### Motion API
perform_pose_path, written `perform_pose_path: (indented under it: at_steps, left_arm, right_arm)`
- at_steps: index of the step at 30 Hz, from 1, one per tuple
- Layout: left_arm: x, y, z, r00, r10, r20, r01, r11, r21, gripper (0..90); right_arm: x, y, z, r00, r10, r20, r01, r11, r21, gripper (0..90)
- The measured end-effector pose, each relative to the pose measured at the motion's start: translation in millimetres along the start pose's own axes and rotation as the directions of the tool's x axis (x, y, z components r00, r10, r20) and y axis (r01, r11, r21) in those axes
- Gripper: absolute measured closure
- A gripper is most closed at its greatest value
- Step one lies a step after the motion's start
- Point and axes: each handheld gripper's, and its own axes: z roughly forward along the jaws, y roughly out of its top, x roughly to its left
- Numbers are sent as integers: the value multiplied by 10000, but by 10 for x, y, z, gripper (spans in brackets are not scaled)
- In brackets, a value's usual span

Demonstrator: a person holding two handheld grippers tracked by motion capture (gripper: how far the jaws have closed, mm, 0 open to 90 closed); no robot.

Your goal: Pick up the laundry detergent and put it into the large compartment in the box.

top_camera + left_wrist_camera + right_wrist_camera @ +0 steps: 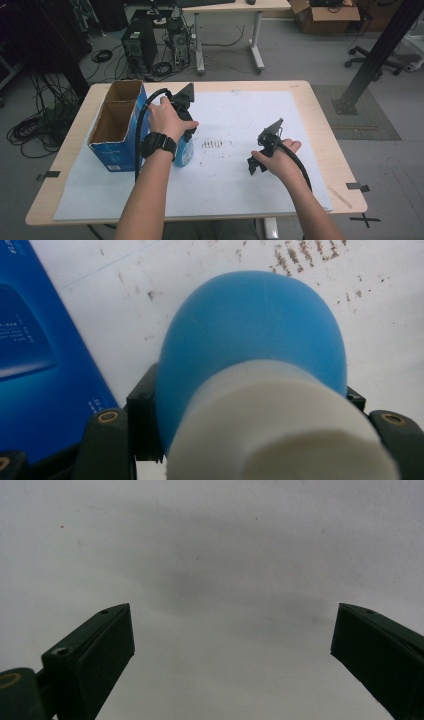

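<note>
A blue bottle with a white cap (255,360) is pinched by the left gripper (184,131) beside the blue cardboard box (116,127), while the right gripper (232,660) is held spread over the white paper (240,115).

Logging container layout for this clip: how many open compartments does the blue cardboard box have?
2: the far compartment toward the table's back edge, and the near compartment beside the left claw. Their bottoms are hidden.
</note>
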Motion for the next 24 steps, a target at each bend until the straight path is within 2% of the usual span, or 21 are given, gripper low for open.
perform_pose_path:
  at_steps: [8,12,14,15,19,20,21,24]
  left_arm:
    - [21,7,-9,9998,-154,115,154,9999,5,373]
    - [33,12,-40,9998,-189,32,189,9998,44,374]
    - [40,12,-91,9998,-172,-71,173,9998,58,375]
    - [47,12,-172,9998,-157,-103,157,9999,34,375]
    - [67,2,-384,9999,-155,-25,155,9997,-168,374]
    - [67,2,-384,9999,-155,-25,155,9997,-168,375]
    - [70,-6,-488,9998,-172,-29,171,9995,-273,375]
    - [73,-12,-586,9999,-131,-59,129,9992,-373,375]
  right_arm:
    - [-1,-5,9,10000,-32,-27,32,10000,12,39]
    - [-13,-7,-8,10000,27,-13,-27,10000,17,39]
    - [-18,-7,-18,10000,20,-14,-20,10000,-19,38]
    - [-20,-7,-30,10000,27,-23,-27,10000,-36,39]
    - [-8,-7,-59,10000,-10,-67,9,10000,-77,39]
    - [-8,-7,-59,10000,-10,-67,9,10000,-77,39]
    - [1,-6,-79,10000,-29,-69,28,9999,-123,39]
    - [17,-6,-110,10000,-53,-62,52,9999,-144,39]
